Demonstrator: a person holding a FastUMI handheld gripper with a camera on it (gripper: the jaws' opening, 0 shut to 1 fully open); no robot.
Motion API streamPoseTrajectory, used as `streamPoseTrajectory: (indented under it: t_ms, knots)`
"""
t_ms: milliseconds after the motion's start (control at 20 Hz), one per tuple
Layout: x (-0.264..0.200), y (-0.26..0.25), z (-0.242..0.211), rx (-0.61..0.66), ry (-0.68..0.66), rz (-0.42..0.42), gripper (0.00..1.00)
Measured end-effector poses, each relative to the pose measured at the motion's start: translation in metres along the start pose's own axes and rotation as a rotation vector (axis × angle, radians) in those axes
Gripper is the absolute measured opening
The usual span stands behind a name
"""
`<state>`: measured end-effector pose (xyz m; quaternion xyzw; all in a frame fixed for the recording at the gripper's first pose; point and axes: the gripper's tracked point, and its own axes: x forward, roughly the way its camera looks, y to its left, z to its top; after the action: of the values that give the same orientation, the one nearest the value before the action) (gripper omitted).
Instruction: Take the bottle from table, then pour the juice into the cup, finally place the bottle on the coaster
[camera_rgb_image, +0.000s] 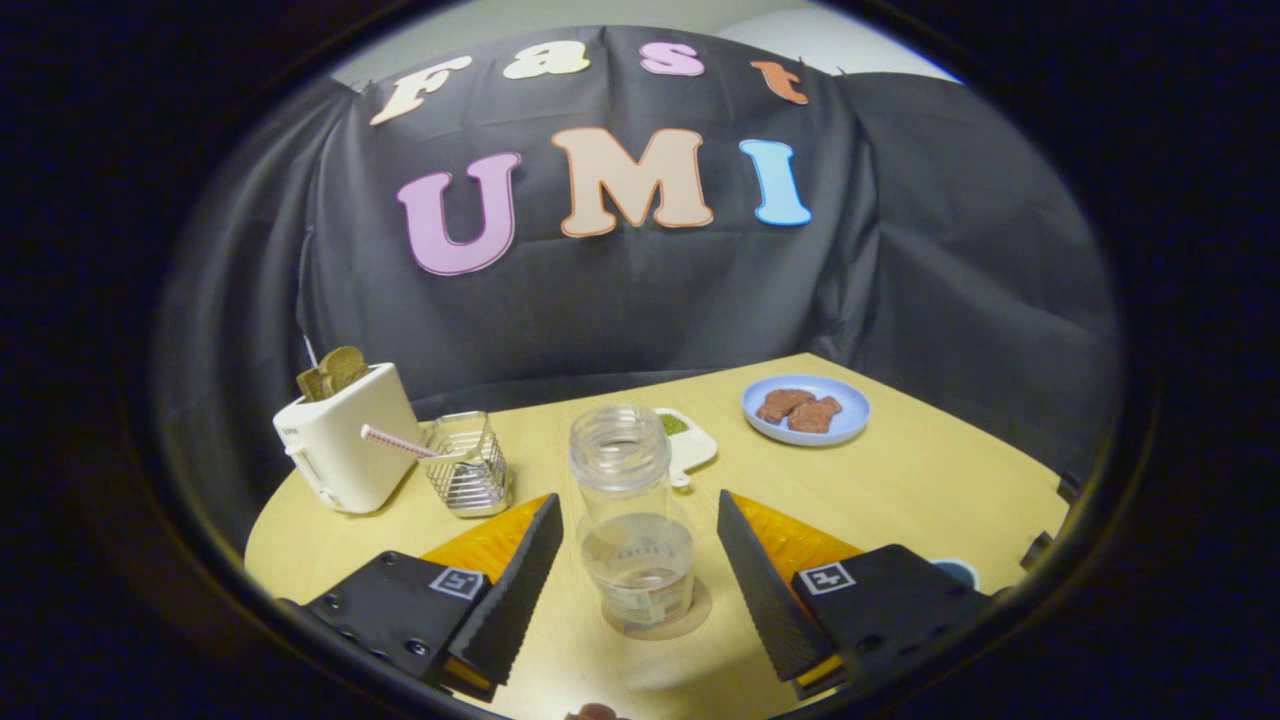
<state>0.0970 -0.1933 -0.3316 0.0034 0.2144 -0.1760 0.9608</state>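
A clear uncapped plastic bottle (632, 520) stands upright between my fingers, with a little liquid low inside it. Its base rests on a round brown coaster (692, 620) on the wooden table (900, 490). My gripper (640, 575) is open: each finger stands apart from the bottle's sides, with a gap on both sides. A bit of a blue round rim (958, 570), perhaps the cup, peeks out behind the right finger's body; most of it is hidden.
A white toaster (345, 445) with toast stands at the far left, beside a wire basket (468, 465) holding a striped straw. Behind the bottle lies a small white dish (690, 440). A blue plate (806, 410) with brown pieces sits far right. Black cloth walls the table's back.
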Motion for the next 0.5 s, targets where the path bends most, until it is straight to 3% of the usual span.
streamPoseTrajectory:
  t_ms: [500]
  knots:
    - [-0.055,0.023,0.055,-0.072,-0.093,0.139,0.97]
